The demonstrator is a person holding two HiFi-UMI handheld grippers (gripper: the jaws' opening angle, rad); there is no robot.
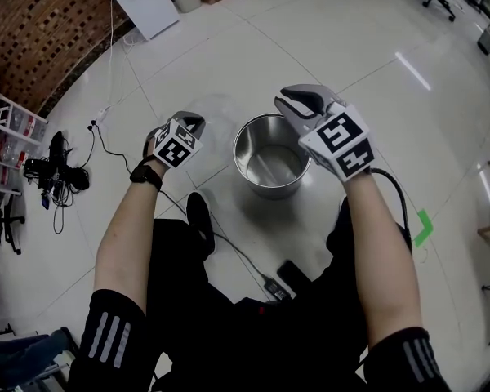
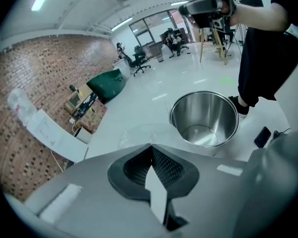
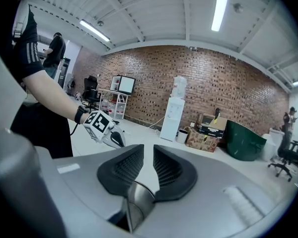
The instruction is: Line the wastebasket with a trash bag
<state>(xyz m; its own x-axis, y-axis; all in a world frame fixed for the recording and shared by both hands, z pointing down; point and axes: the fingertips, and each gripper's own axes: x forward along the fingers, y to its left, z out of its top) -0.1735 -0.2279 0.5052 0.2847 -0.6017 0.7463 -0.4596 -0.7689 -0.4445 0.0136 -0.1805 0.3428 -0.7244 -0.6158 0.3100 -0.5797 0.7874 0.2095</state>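
Item 1: steel wastebasket (image 1: pixel 265 188), upright on the white floor between my two arms, open and bare inside, no liner fitted.

Item 2: left claw (image 1: pixel 193 123), raised to the left of the wastebasket, tips closed together. I cannot tell whether they pinch anything.

Item 3: clear plastic film (image 2: pixel 136 135), crumpled on the floor beside the wastebasket, just beyond the left claw's tips.

Item 4: right claw (image 1: pixel 290 103), over the wastebasket's right rim, at a narrow gap with nothing between the pads.

Item 5: black cable (image 1: pixel 237 247), trailing across the floor.
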